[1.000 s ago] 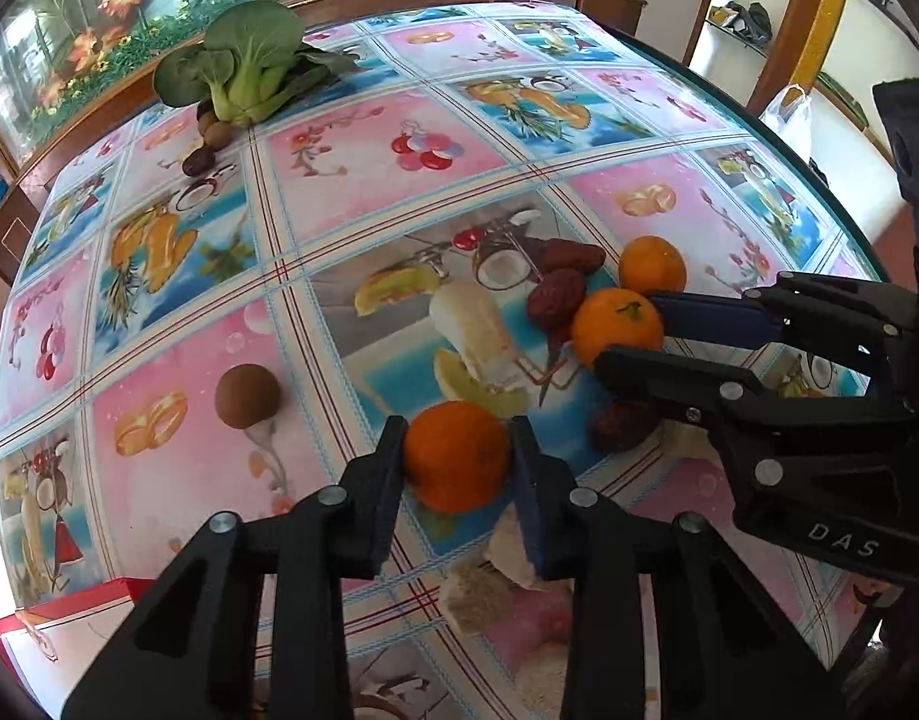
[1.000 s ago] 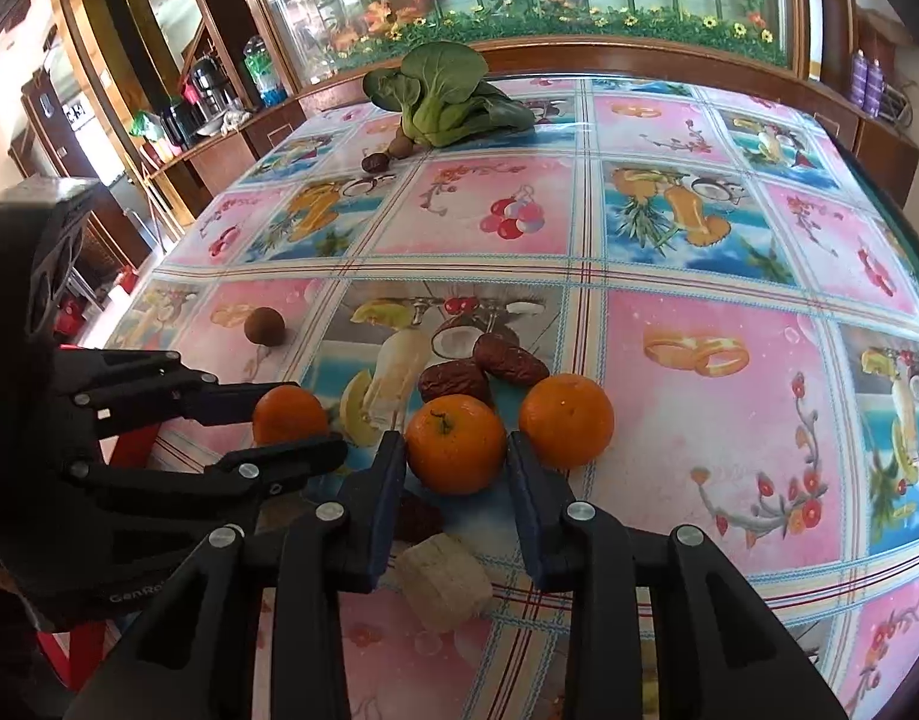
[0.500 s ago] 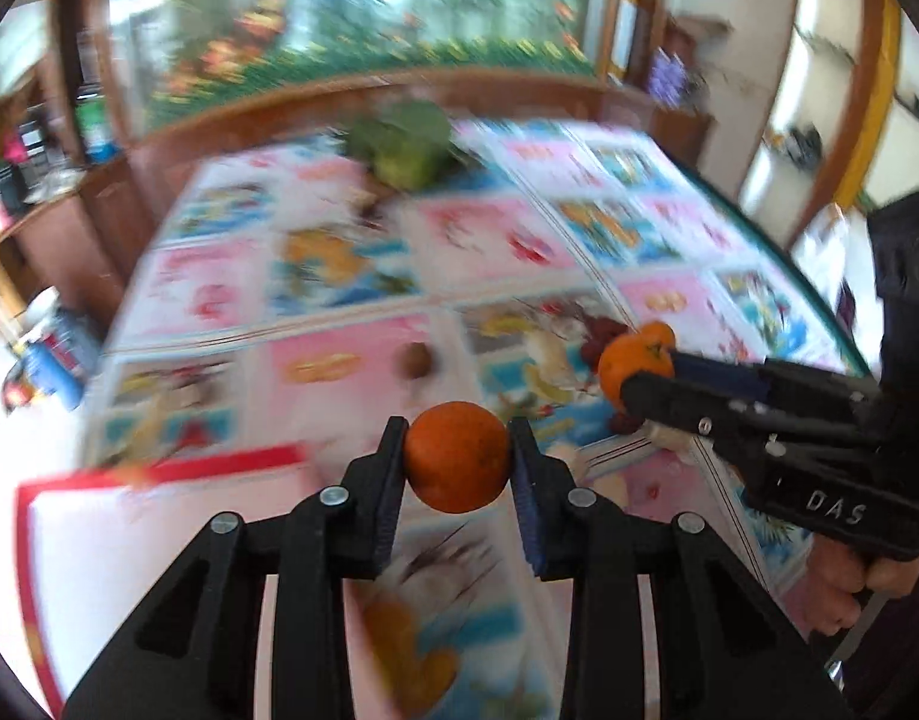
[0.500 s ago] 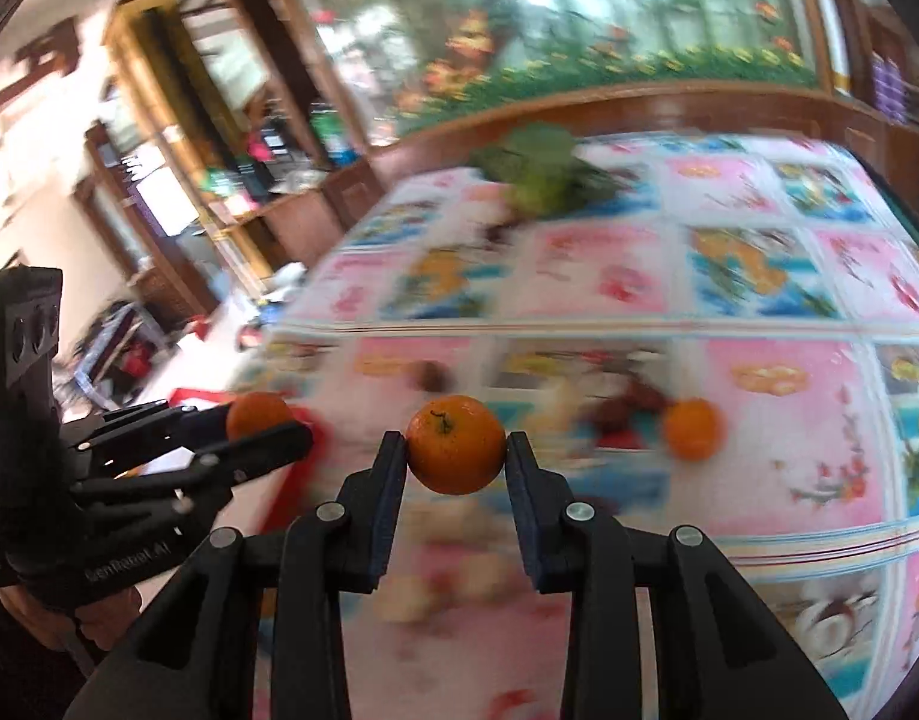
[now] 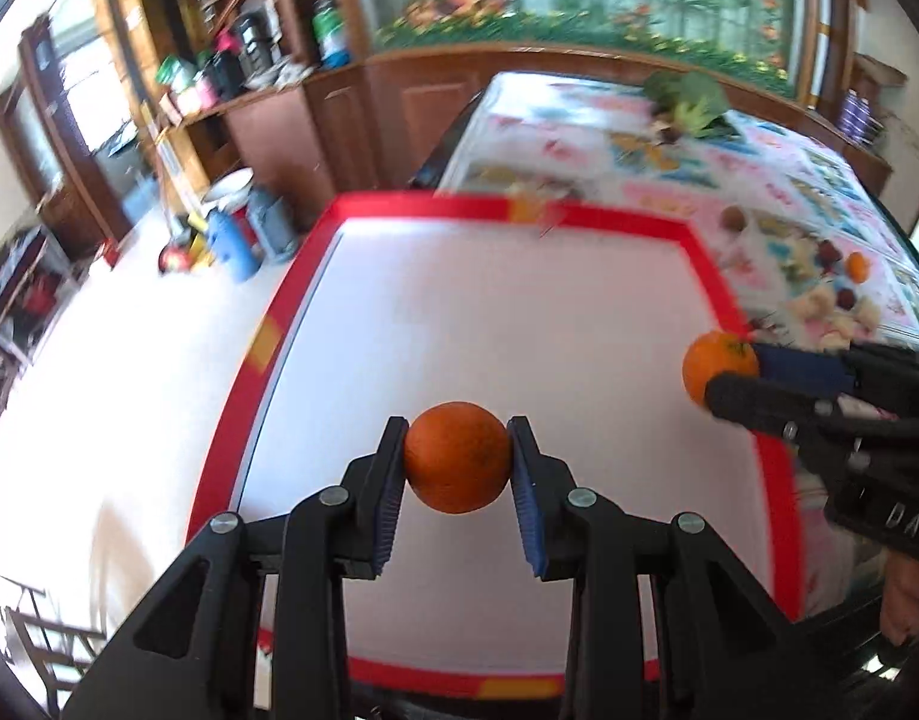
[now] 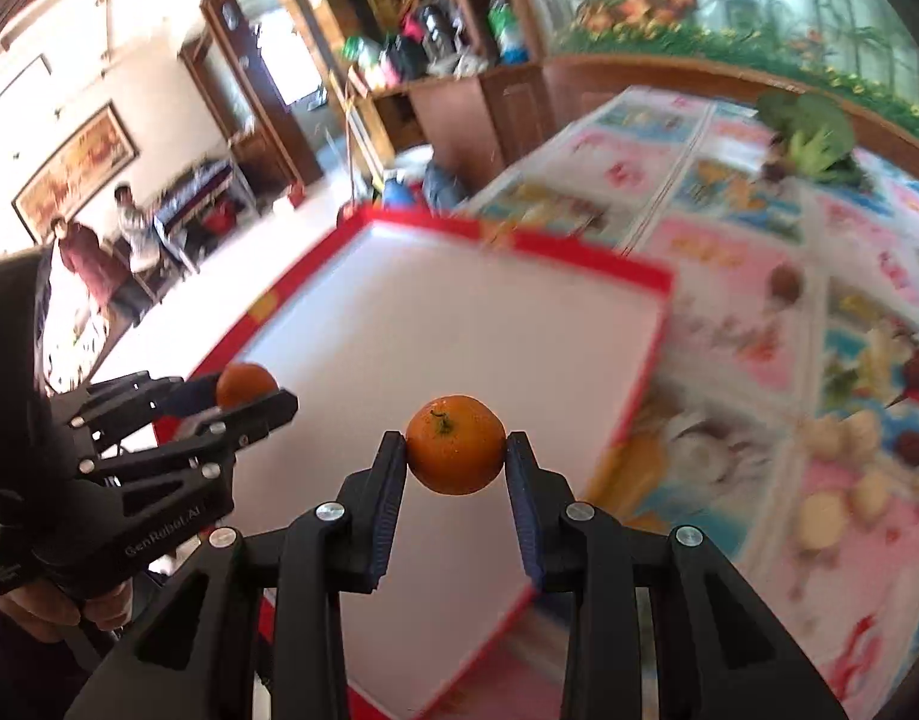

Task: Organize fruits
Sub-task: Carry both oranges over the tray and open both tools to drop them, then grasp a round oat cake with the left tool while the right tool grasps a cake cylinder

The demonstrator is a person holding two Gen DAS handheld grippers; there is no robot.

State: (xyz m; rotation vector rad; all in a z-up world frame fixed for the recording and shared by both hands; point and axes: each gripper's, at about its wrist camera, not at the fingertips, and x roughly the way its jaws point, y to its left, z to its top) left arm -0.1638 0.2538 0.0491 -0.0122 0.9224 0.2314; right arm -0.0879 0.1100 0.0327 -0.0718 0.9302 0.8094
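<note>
My left gripper (image 5: 457, 462) is shut on an orange (image 5: 457, 457) and hangs over the white floor of a red-rimmed tray (image 5: 777, 480). That gripper (image 6: 249, 396) and its orange (image 6: 245, 383) show at the left of the right wrist view. My right gripper (image 6: 456, 459) is shut on a stemmed orange (image 6: 455, 452) above the tray (image 6: 639, 384), near its right rim. The same right gripper (image 5: 723, 369) with its orange (image 5: 718, 366) appears at the tray's right edge in the left wrist view. One more orange (image 5: 858, 267) lies on the table.
Dates (image 5: 828, 252), pale root pieces (image 6: 825, 516) and a brown round fruit (image 6: 784, 285) lie on the fruit-print tablecloth (image 6: 729, 192) right of the tray. A leafy green vegetable (image 6: 810, 135) sits at the far end. Wooden cabinets (image 5: 291, 138) stand beyond; two people (image 6: 99, 252) are in the background.
Both grippers lifted their oranges off the tablecloth and swung left; they now hang over the white tray instead of the fruit pile.
</note>
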